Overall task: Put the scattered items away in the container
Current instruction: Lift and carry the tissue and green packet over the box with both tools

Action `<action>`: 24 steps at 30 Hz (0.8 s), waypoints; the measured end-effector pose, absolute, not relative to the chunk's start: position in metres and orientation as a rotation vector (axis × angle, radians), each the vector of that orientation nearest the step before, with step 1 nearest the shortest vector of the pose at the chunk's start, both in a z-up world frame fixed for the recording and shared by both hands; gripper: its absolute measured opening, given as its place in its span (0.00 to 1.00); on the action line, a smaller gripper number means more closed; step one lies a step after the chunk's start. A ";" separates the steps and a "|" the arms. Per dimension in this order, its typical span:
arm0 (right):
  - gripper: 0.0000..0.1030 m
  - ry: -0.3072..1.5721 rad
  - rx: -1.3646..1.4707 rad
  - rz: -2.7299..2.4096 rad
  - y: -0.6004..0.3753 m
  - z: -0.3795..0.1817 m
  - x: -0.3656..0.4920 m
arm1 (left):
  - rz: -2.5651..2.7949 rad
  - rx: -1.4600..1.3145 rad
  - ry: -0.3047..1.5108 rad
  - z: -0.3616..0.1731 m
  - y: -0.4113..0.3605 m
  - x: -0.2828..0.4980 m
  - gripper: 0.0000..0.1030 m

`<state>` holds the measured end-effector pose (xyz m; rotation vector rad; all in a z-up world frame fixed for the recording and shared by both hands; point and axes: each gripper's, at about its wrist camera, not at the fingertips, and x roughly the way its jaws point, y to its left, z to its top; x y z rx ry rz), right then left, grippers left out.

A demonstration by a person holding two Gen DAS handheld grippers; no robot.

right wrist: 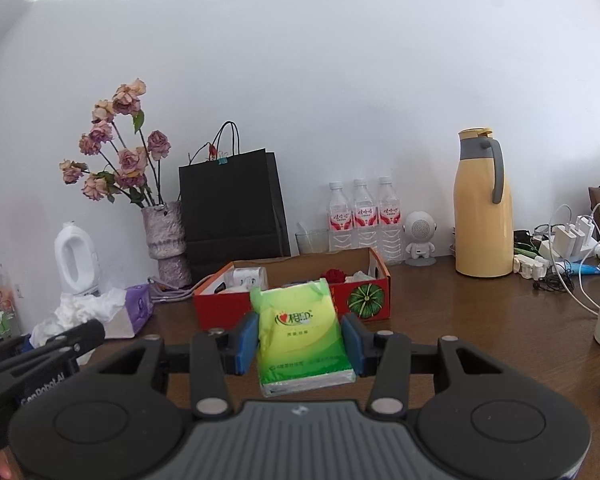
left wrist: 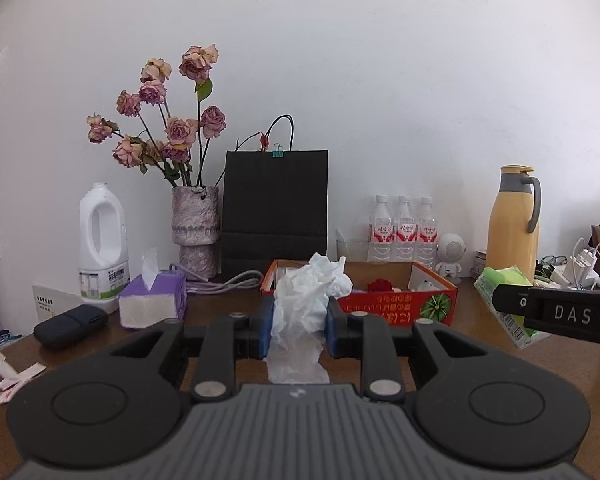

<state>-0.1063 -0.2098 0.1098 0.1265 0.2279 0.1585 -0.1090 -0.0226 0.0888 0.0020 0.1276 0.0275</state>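
Observation:
My left gripper (left wrist: 299,320) is shut on a crumpled white tissue (left wrist: 308,304), held above the brown table just in front of the red cardboard box (left wrist: 396,312). My right gripper (right wrist: 300,340) is shut on a green tissue pack (right wrist: 302,336), also held in front of the red box (right wrist: 228,308). The box holds a red flower (left wrist: 380,285) and several small white items. The green pack also shows at the right of the left wrist view (left wrist: 504,292). The crumpled tissue shows at the left of the right wrist view (right wrist: 80,310).
A purple tissue box (left wrist: 152,300), a black case (left wrist: 71,326) and paper scraps (left wrist: 14,376) lie on the left. A white jug (left wrist: 102,240), flower vase (left wrist: 195,228), black bag (left wrist: 275,216), water bottles (left wrist: 404,228), yellow flask (left wrist: 514,224) and chargers (right wrist: 572,240) line the wall.

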 end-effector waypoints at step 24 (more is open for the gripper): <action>0.44 0.845 0.107 0.296 -0.234 0.210 0.338 | -0.200 -0.024 0.780 0.136 -0.018 0.312 0.28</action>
